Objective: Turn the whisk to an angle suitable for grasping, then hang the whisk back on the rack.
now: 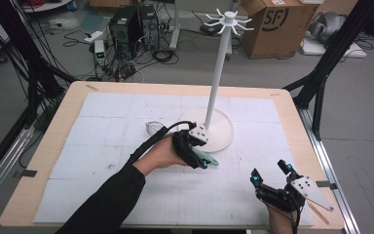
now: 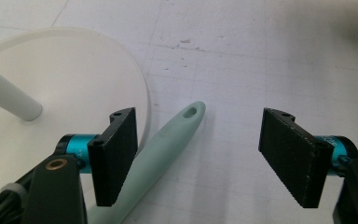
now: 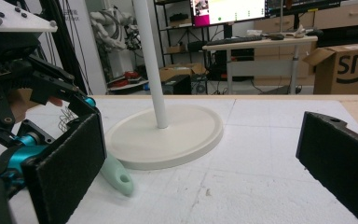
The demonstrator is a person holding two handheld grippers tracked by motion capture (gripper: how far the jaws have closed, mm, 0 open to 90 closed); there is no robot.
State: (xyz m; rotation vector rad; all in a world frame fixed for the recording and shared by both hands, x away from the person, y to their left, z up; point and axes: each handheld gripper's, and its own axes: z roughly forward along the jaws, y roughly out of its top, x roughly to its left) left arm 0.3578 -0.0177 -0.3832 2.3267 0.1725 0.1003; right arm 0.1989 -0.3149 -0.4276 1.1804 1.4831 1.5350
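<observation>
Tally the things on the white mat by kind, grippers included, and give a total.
Mint-green utensil handle: 1
Wire whisk: 1
White hanging stand: 1
Grippers: 2, left gripper, right gripper
Total: 5

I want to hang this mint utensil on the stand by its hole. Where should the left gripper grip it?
Grip the mint handle mid-shaft from above, pads across its narrow width. It lies flat beside the stand base, so leave the hole end free. The left gripper is open over it.
</observation>
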